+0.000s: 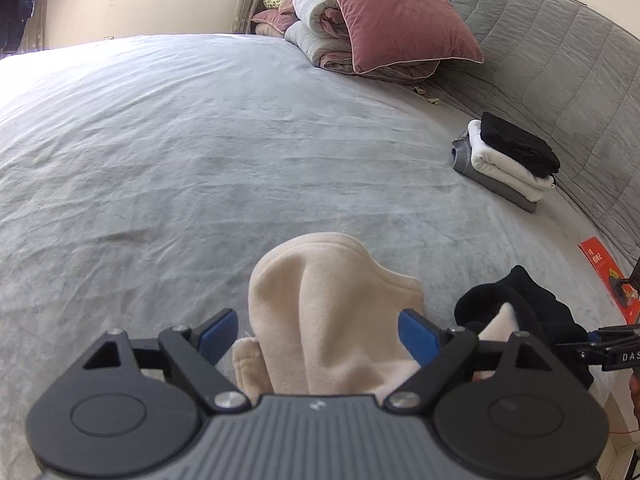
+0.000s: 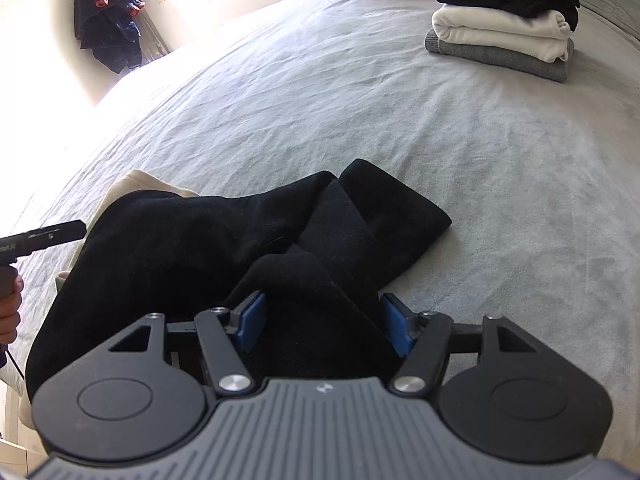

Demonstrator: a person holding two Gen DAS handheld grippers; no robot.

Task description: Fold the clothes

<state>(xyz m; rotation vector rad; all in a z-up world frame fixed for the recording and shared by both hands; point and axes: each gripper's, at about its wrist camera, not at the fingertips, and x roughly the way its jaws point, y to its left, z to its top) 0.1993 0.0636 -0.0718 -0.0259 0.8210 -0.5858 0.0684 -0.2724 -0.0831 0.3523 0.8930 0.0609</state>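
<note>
Below, left gripper (image 1: 318, 334) wide around beige garment (image 1: 328, 320), right gripper (image 2: 320, 322) seemingly loose over black garment (image 2: 224, 240).

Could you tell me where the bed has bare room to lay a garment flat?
Free: the grey sheet between the beige garment, the pink pillow and the folded stack. Crowded: the near edge, around the black garment.

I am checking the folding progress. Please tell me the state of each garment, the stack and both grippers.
beige garment: crumpled, unfolded, between open left jaws
black garment: crumpled, unfolded, lying partly over the beige one
stack of clothes: folded, grey under white under black
left gripper: open, pads clear of the cloth
right gripper: open, black cloth between the jaws
pink pillow: leaning on rolled bedding
</note>
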